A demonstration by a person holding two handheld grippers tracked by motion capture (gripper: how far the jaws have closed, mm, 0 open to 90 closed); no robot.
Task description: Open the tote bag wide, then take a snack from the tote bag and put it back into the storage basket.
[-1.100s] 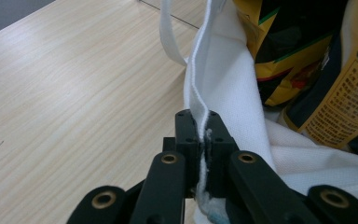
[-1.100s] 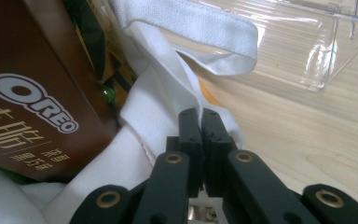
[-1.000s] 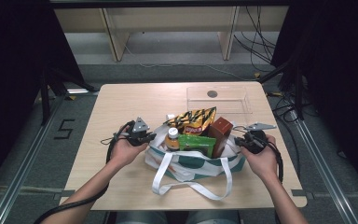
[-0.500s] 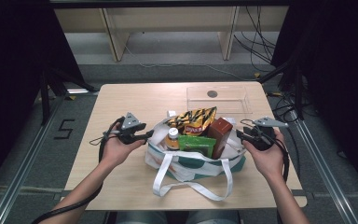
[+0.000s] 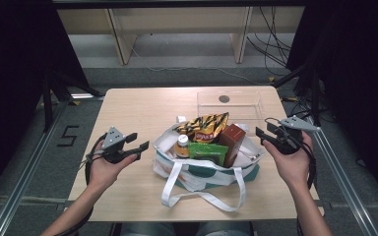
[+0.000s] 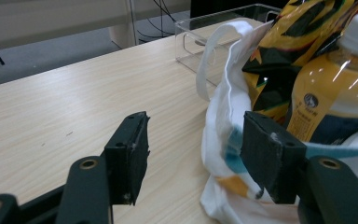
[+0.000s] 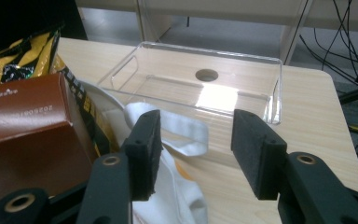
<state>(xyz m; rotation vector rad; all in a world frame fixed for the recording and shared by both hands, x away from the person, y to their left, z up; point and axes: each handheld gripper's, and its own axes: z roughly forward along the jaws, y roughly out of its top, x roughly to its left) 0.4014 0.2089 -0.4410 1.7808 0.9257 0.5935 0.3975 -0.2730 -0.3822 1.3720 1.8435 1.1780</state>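
Two claws flank the white cloth tote bag [image 5: 204, 164] mid-desk: left claw [image 5: 139, 141] and right claw [image 5: 265, 132] both gape wide, empty, about equally near.

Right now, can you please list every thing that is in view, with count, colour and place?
table: one, light wood, centre of the high view
tote bag: one, white with teal, on the table's near middle, straps toward the person
snack bag: one, yellow and black, standing in the tote bag
bottle: one, orange drink with white cap, in the tote bag's left part
green packet: one, green, in the tote bag's front
brown box: one, brown, in the tote bag's right part
clear tray: one, transparent, far right of the table
left tool: one, black, open, left of the tote bag
right tool: one, black, open, right of the tote bag
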